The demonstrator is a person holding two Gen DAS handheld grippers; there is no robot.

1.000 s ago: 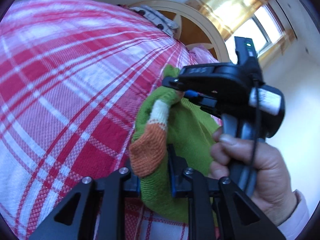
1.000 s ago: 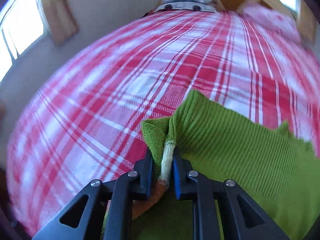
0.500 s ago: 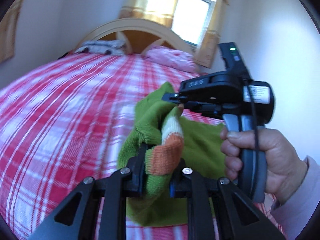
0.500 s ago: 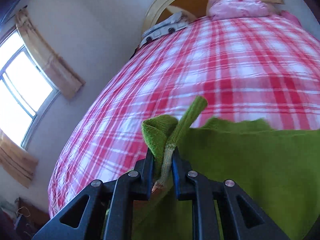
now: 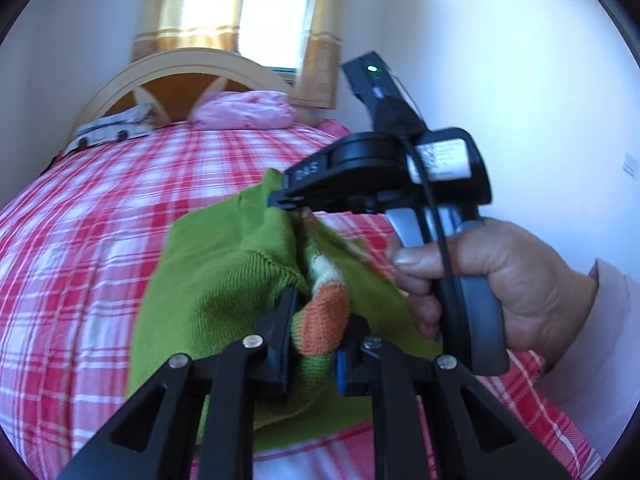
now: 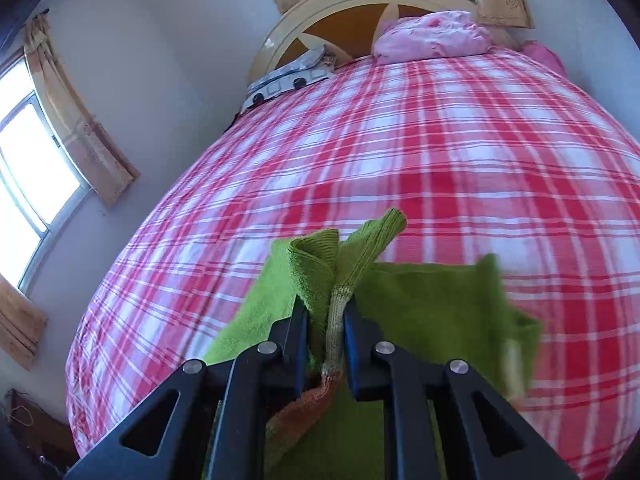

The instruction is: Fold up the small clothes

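A small green knit sweater (image 5: pixel 224 276) with a white and orange cuff (image 5: pixel 322 316) hangs in the air above the bed. My left gripper (image 5: pixel 314 332) is shut on its orange cuff and bunched green fabric. My right gripper (image 5: pixel 280 202) shows in the left wrist view, held by a hand, shut on the sweater's upper edge. In the right wrist view my right gripper (image 6: pixel 326 320) pinches a folded green edge and a pale cuff strip; the sweater (image 6: pixel 432 304) spreads to the right below it.
A bed with a red and white plaid cover (image 6: pixel 400 140) lies underneath. A pink pillow (image 6: pixel 432 36) and a grey patterned item (image 6: pixel 288 80) sit by the curved headboard (image 6: pixel 352 4). Curtained windows are at the back (image 5: pixel 276 16) and left (image 6: pixel 24 176).
Both grippers have lifted and tilted up with the sweater, so the headboard and window have come into view. The sweater hangs more spread out. Both grips are unchanged.
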